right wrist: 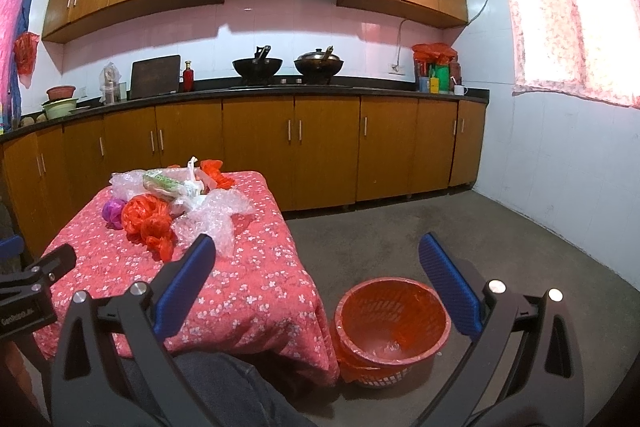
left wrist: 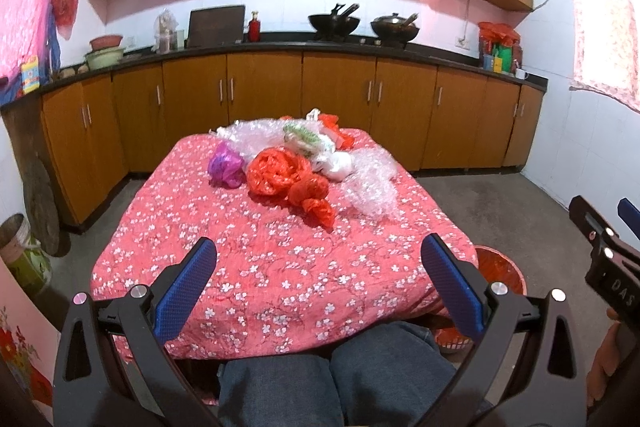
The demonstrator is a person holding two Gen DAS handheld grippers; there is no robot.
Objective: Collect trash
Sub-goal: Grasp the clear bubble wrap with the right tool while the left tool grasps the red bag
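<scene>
Both claws spread and empty, left claw (left wrist: pixel 318 291) facing crumpled bags (left wrist: pixel 280 171) mid-frame on the counter (left wrist: pixel 248 267); judging nothing collected, next reach forward and pinch one

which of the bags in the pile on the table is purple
The small crumpled purple bag at the pile's left edge, beside the big red bag. The other bags are red, white or clear bubble wrap.

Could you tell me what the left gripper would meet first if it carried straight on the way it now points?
Probably the red plastic bags in the trash pile on the table; the left gripper is open and empty, though depth is uncertain.
</scene>
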